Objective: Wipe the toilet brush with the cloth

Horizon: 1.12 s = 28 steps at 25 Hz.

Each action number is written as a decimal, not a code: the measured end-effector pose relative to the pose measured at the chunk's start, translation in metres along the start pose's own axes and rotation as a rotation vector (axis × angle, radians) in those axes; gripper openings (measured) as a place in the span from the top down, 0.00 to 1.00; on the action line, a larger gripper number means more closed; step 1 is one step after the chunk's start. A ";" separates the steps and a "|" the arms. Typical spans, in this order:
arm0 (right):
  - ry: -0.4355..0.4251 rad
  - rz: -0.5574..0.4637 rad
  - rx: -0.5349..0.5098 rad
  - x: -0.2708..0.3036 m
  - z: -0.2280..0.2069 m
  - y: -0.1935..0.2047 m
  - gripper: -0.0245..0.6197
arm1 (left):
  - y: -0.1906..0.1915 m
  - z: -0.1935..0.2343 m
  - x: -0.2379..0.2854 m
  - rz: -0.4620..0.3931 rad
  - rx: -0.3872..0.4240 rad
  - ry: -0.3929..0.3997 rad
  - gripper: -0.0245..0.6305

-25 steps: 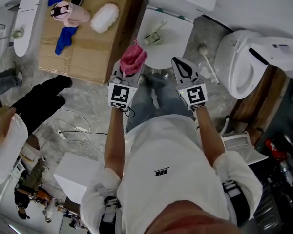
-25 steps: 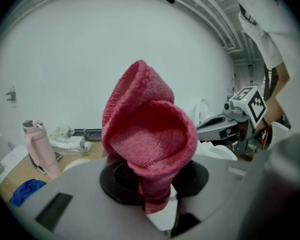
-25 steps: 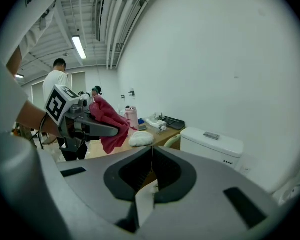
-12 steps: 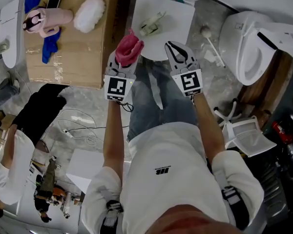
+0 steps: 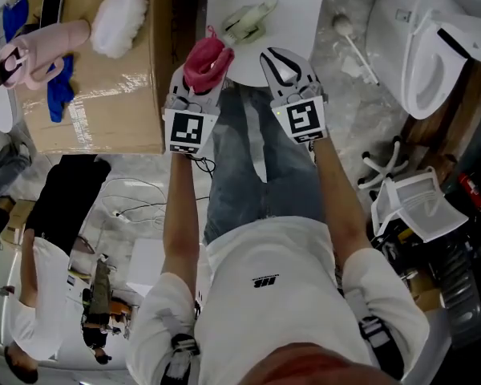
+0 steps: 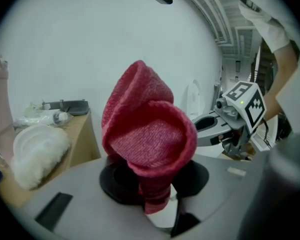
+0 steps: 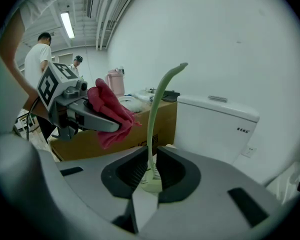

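Observation:
A pale green toilet brush (image 5: 244, 24) rests on the white toilet lid (image 5: 301, 6). In the right gripper view its thin handle (image 7: 155, 109) shows through the narrow gap of my right gripper (image 7: 150, 171). The jaws are opening and no pad presses on the handle. In the head view my right gripper (image 5: 280, 58) hangs short of the brush, to its right. My left gripper (image 5: 196, 87) is shut on a red cloth (image 5: 207, 61), which stands bunched above its jaws (image 6: 147, 139). The two grippers are side by side over the lid's near edge.
A cardboard box (image 5: 104, 95) at the left carries a white fluffy duster (image 5: 119, 10), a pink item (image 5: 40, 42), a blue cloth (image 5: 58, 95) and a phone (image 5: 52, 6). A white brush (image 5: 354, 42) lies on the floor. Right: a second toilet (image 5: 421, 46) and a white stool (image 5: 417, 207).
Both grippers have sunk toward the toilet lid and come closer to the green brush. The red cloth stays in the left gripper. The right jaws have parted a little.

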State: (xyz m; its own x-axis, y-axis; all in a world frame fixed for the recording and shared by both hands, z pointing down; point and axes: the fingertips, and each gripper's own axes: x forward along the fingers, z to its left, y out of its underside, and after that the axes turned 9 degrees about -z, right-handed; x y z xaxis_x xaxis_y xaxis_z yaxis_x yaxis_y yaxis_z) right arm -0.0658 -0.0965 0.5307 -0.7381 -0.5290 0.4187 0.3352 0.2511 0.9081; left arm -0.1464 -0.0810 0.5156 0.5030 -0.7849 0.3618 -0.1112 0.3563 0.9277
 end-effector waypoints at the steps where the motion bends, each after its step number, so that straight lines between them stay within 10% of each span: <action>1: 0.003 0.003 -0.002 0.005 0.002 0.007 0.89 | 0.005 0.001 0.004 0.002 0.003 0.009 0.77; 28: 0.015 0.123 -0.071 0.107 0.000 0.122 0.82 | 0.080 0.001 0.096 0.009 0.055 0.183 0.69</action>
State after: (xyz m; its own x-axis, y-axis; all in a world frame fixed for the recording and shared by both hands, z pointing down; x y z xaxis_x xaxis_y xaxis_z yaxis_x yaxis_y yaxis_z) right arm -0.1039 -0.1219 0.6860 -0.6800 -0.5103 0.5265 0.4634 0.2574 0.8480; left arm -0.1081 -0.1285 0.6241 0.6486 -0.6747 0.3522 -0.1610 0.3307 0.9299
